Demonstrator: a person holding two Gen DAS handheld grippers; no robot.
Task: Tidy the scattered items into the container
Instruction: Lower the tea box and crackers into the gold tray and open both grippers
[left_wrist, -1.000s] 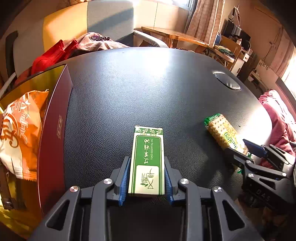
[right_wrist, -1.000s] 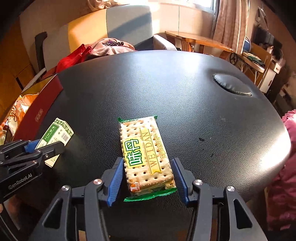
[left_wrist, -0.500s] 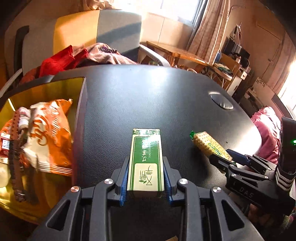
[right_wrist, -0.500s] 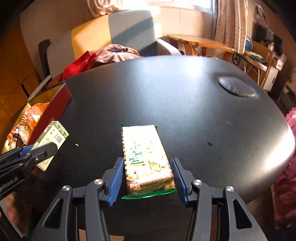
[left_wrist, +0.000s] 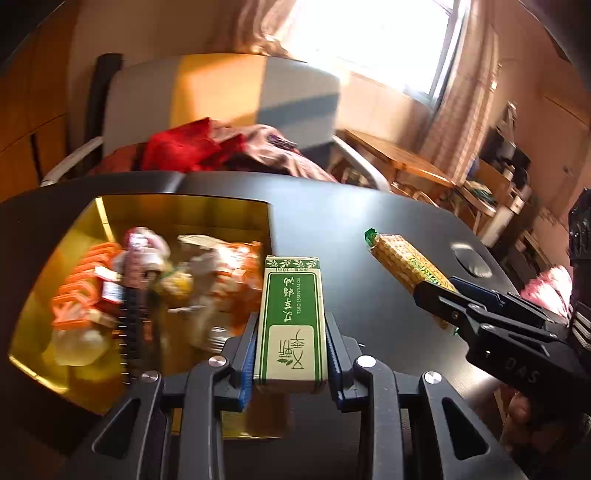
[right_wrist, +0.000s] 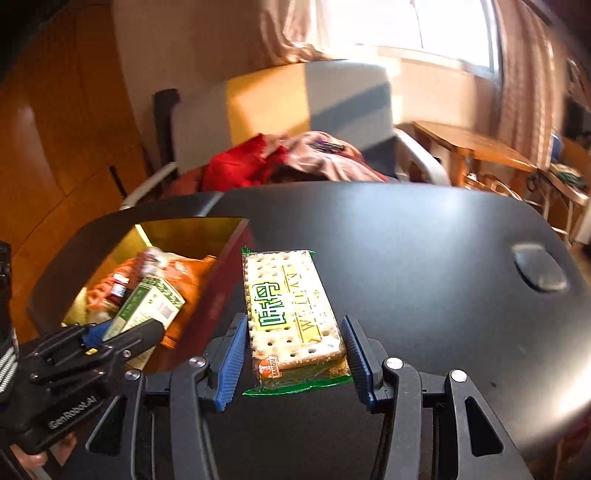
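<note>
My left gripper (left_wrist: 291, 354) is shut on a green and white carton (left_wrist: 291, 314) and holds it in the air over the right part of the gold-lined box (left_wrist: 184, 210); the carton also shows in the right wrist view (right_wrist: 147, 306). My right gripper (right_wrist: 293, 358) is shut on a green-wrapped cracker pack (right_wrist: 291, 314) and holds it above the black table, just right of the box's red wall (right_wrist: 218, 295). The pack shows in the left wrist view (left_wrist: 406, 262). The box holds several orange snack packets (left_wrist: 85, 288).
The black round table (right_wrist: 424, 258) carries an oval inset (right_wrist: 539, 269) at the right. A chair with red and brown clothes (left_wrist: 207, 147) stands behind the table. A wooden desk (right_wrist: 469, 144) is at the back right.
Both grippers have risen and swung left toward the box with their items held. The carton now hangs over the box's opening; the cracker pack has come beside the box's red wall.
</note>
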